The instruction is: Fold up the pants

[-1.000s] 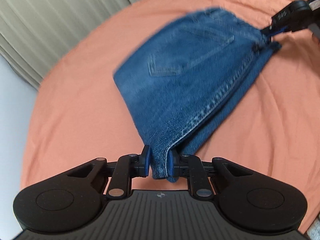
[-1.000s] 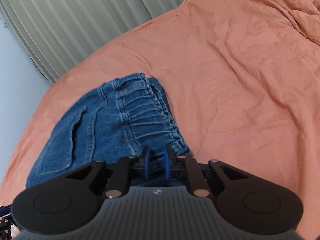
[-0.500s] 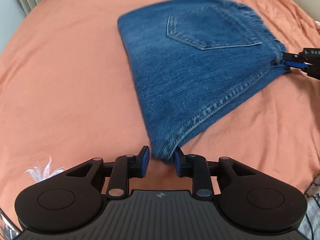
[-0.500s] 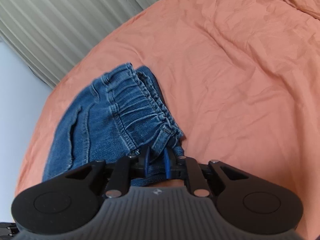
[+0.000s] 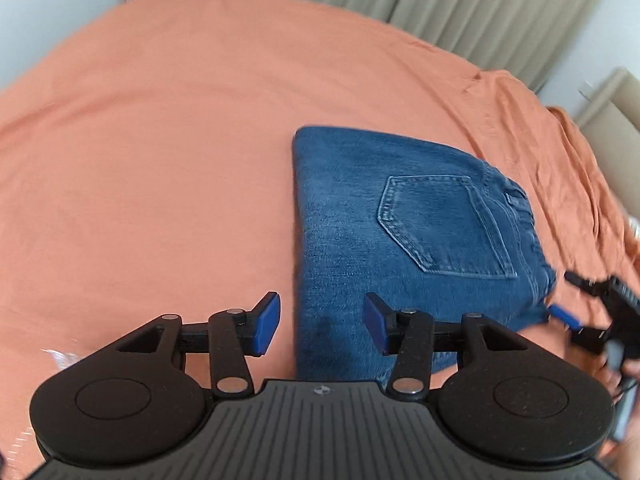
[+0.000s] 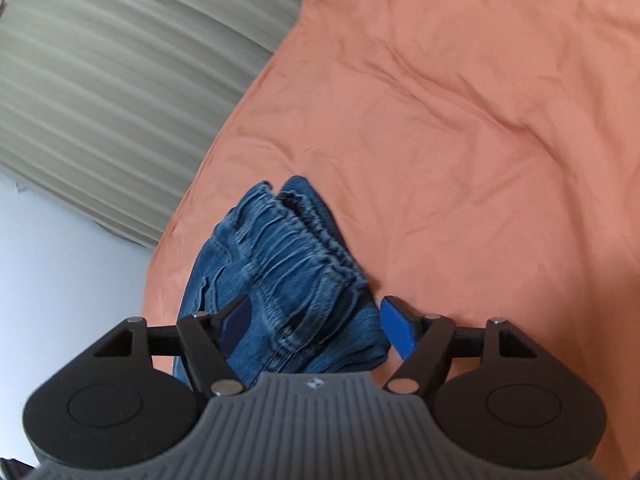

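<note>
Folded blue jeans point(image 5: 408, 224) lie flat on the orange bedsheet point(image 5: 160, 140), back pocket up. My left gripper point(image 5: 322, 326) hovers over their near corner; its jaws are opening and the blue pads point(image 5: 266, 324) stand clear of the denim. In the right wrist view the jeans point(image 6: 288, 280) show their gathered waistband. My right gripper point(image 6: 316, 330) straddles that waistband end, jaws opening wide, pads point(image 6: 396, 330) off the cloth. The right gripper point(image 5: 576, 314) also shows at the right edge of the left wrist view, beside the waistband corner.
The orange sheet point(image 6: 460, 120) covers the bed all round, rumpled toward the right side point(image 5: 560, 152). Beige curtains point(image 6: 120, 80) hang behind the bed, and a white wall point(image 6: 60, 260) shows to the left.
Both grippers had the jeans pinched and lifted; now both have let go, their jaws spread, and the jeans lie flat on the sheet. The left gripper swung round and drew back.
</note>
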{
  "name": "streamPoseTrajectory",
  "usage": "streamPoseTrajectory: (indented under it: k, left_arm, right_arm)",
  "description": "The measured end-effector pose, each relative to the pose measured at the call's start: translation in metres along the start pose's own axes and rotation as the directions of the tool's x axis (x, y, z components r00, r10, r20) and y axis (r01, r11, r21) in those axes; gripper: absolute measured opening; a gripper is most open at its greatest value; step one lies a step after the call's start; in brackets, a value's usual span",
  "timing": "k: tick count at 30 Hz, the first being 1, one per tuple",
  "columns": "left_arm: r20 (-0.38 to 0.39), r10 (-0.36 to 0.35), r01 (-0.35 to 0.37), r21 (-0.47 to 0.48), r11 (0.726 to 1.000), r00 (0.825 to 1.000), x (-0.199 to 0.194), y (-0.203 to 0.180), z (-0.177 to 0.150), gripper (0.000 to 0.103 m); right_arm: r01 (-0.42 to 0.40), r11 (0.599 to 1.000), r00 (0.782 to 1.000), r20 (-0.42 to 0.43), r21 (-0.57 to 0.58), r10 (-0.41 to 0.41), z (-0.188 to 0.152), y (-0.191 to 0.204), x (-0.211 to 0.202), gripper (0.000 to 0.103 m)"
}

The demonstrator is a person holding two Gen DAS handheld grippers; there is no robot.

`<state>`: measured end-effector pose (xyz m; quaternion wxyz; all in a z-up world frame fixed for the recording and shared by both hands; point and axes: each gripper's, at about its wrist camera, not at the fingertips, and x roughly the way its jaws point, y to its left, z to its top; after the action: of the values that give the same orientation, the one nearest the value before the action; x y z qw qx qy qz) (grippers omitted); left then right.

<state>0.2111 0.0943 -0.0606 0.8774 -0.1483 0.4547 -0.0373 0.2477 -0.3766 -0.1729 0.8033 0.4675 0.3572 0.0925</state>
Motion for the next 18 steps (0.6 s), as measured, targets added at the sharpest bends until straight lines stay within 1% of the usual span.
streamPoseTrajectory:
  k: [2, 3, 5, 7, 11, 14, 16, 18]
  left_arm:
    - [-0.007, -0.04, 0.039, -0.057, 0.998, 0.999, 0.012, 0.006, 0.004, 0.056]
    - [-0.009, -0.069, 0.068, -0.094, 0.993, 0.998, 0.019, 0.011, 0.006, 0.056]
    - [-0.001, -0.104, 0.103, -0.166, 0.981, 0.995, 0.033, 0.019, 0.011, 0.057]
    - [0.012, -0.144, 0.142, -0.223, 0.964, 0.99, 0.046, 0.028, 0.016, 0.065]
    - [0.006, -0.236, 0.224, -0.327, 0.918, 0.972, 0.073, 0.048, 0.021, 0.067]
    - [0.01, -0.267, 0.251, -0.381, 0.89, 0.964, 0.092, 0.063, 0.022, 0.067]
    - [0.027, -0.311, 0.296, -0.396, 0.869, 0.95, 0.106, 0.068, 0.022, 0.067]
    - [0.046, -0.344, 0.334, -0.391, 0.858, 0.938, 0.115, 0.07, 0.023, 0.066]
  right_arm:
    - [-0.022, 0.999, 1.0, -0.015, 0.036, 0.022, 0.002, -0.004, 0.008, 0.069]
    - [-0.015, 1.0, 1.0, -0.016, 0.028, 0.015, 0.003, -0.003, 0.012, 0.069]
    - [-0.001, 1.0, 0.999, -0.032, 0.004, 0.001, 0.005, 0.0, 0.021, 0.069]
    - [0.012, 1.0, 0.998, -0.054, -0.011, -0.012, 0.007, 0.0, 0.032, 0.068]
    - [-0.006, 1.0, 0.997, -0.08, 0.003, 0.006, 0.012, -0.004, 0.053, 0.067]
    - [-0.016, 1.0, 0.996, -0.084, -0.012, 0.015, 0.014, -0.003, 0.059, 0.066]
    - [-0.021, 1.0, 0.996, -0.083, -0.014, 0.02, 0.015, -0.003, 0.063, 0.062]
    - [-0.031, 1.0, 0.996, -0.085, -0.003, 0.03, 0.017, -0.005, 0.064, 0.058]
